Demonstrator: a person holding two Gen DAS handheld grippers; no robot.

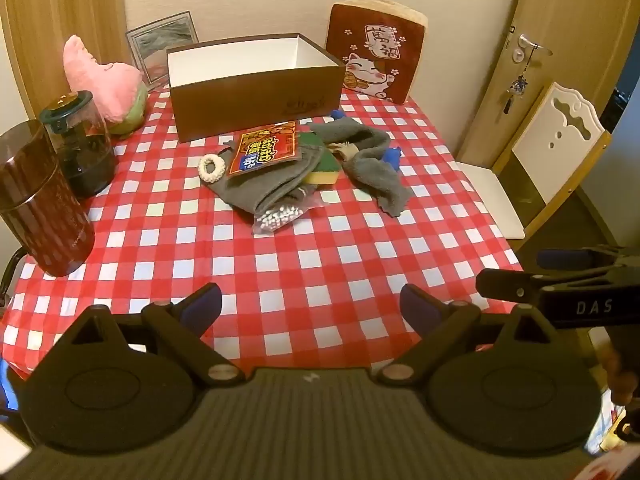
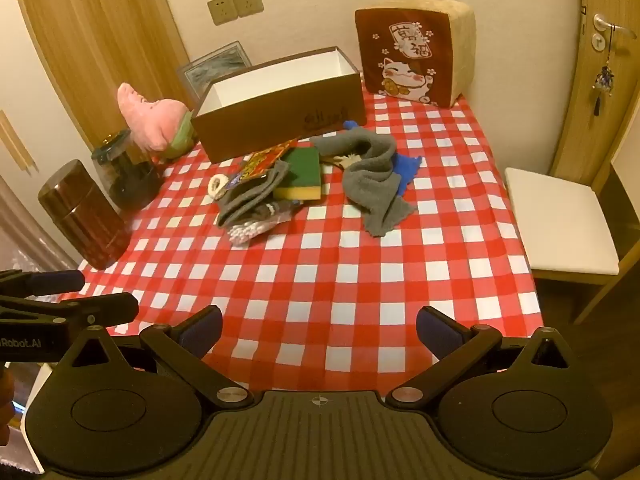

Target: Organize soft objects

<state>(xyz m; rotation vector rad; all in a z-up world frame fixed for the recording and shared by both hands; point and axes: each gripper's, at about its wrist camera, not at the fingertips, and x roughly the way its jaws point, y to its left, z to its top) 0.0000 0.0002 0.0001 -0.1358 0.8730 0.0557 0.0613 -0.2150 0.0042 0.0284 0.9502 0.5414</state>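
Hovering above the near edge of the red-and-white checked tablecloth (image 1: 304, 264), both tools are spread wide and carry nothing, so the sorting looks not yet begun.

In the left wrist view, going left to right: a dark red cylindrical tin (image 1: 42, 204) stands at the left edge, a clear glass jar with a dark green lid (image 1: 78, 140) just behind it, and a pink plush toy (image 1: 106, 80) at upper left. The open brown cardboard box with a white inside (image 1: 256, 84) sits at upper centre and appears empty. Just in front of it lies the heap: a white fluffy hair ring (image 1: 212, 167), a red printed snack packet (image 1: 268, 147) lying on a grey knitted cloth (image 1: 272, 188), a clear bag of cotton swabs (image 1: 276, 218) at the heap's near edge, a green-and-yellow sponge (image 1: 326, 168), then a grey towel (image 1: 372, 160) with a small blue item (image 1: 390, 157), too hidden to identify, tucked against it. A dark red lucky-cat cushion (image 1: 376, 60) leans at upper right.

The left gripper (image 1: 310, 306) fills the bottom of that frame, jaws released; the right gripper (image 2: 320, 326) likewise in its own view, well short of the heap.

The step in hand seems to be the approach. The next move likely calls for reaching forward to an outer item, perhaps the towel on the right side, pinching a raised fold, and lifting it clear over the box wall without dragging its neighbours.
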